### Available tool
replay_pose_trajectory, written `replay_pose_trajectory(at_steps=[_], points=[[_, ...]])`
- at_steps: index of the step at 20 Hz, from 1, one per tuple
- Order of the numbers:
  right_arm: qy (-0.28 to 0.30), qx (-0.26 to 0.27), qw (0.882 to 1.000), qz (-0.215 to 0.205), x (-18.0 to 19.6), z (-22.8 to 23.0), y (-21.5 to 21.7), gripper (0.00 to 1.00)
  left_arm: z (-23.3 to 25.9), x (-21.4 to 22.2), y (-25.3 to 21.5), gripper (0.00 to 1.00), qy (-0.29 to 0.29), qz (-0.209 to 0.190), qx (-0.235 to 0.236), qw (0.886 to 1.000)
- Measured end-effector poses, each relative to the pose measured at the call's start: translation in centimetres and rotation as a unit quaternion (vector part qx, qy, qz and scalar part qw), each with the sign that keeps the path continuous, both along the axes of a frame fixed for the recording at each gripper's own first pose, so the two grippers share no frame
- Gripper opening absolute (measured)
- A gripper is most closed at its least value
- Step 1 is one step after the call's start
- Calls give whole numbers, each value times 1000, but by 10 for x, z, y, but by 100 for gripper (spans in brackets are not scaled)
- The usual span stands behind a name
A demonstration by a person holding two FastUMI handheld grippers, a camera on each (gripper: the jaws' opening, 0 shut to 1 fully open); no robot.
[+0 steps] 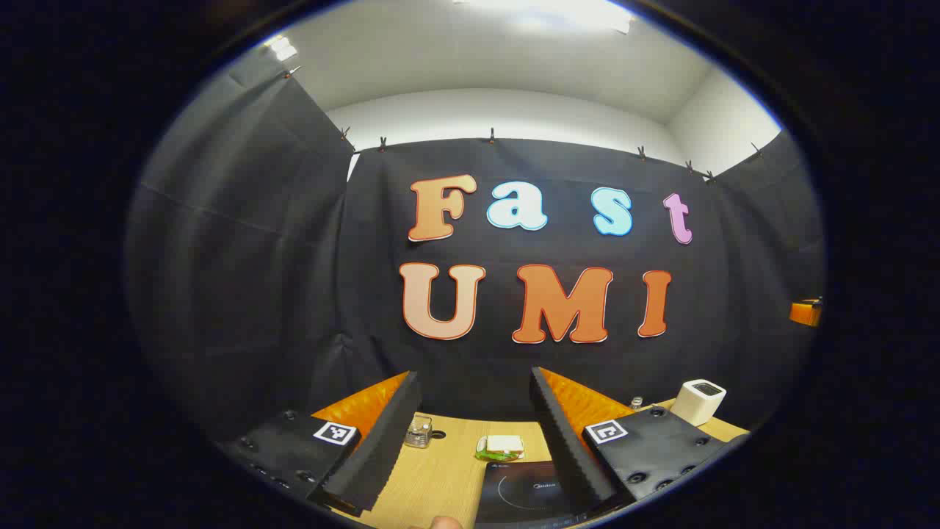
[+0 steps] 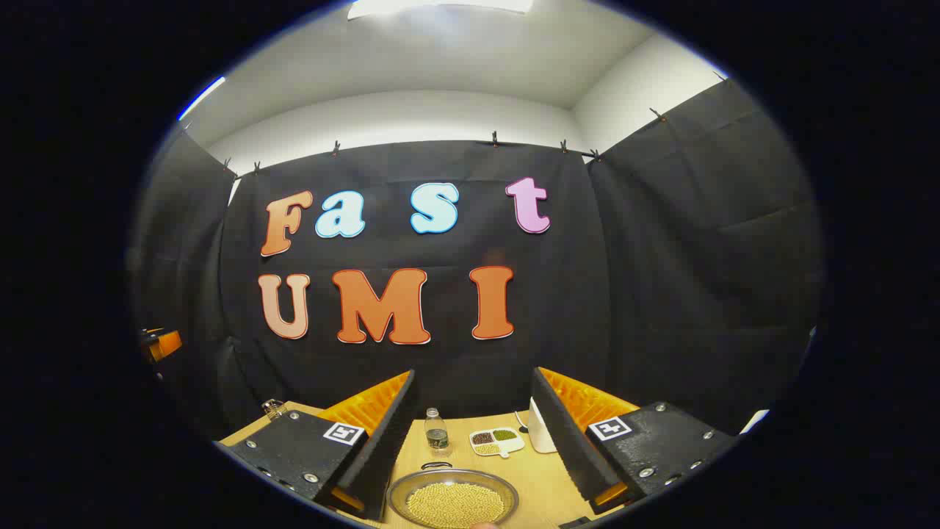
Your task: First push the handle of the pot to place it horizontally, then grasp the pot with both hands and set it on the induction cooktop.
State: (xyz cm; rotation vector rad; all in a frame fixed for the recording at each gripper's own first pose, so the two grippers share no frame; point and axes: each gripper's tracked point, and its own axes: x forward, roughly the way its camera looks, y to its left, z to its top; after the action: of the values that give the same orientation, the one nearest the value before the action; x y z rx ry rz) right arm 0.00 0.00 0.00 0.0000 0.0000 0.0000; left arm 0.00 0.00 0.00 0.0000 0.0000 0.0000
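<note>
small pale brand mark on the black induction cooktop [image 1: 525,494], too small to read, square black-and-white marker tags on gripper bodies

Left gripper [image 1: 474,441] and right gripper [image 2: 470,441] look alike: two black bodies dotted with round screws, each bearing a square black-and-white marker, with ribbed orange inner walls and long, saw-toothed fingers [image 1: 374,448] spread in a V.

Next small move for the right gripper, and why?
Probably lower the right gripper toward the pot and its handle. Its fingers are open and held above the table, the pot of yellow beans sits just below, untouched.
</note>
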Motion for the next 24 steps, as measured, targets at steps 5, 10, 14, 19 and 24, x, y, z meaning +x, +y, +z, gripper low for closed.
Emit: replay_pose_trajectory(at_steps=[5, 10, 14, 19, 24], points=[[9, -4, 1000, -2, 3, 1, 1, 95, 3, 0, 5, 97, -4, 8, 4, 1000], [18, -8, 1000, 12, 2, -3, 11, 95, 3, -1, 3, 97, -4, 8, 3, 1000], [24, -11, 1000, 18, -1, -6, 15, 94, 2, -3, 4, 96, -3, 6, -2, 1000], [25, -21, 999, 36, -5, -12, 24, 74, 3, -4, 7, 98, -4, 10, -1, 1000], [25, -21, 999, 35, -8, -15, 25, 35, 3, -8, 4, 98, -2, 8, -3, 1000]])
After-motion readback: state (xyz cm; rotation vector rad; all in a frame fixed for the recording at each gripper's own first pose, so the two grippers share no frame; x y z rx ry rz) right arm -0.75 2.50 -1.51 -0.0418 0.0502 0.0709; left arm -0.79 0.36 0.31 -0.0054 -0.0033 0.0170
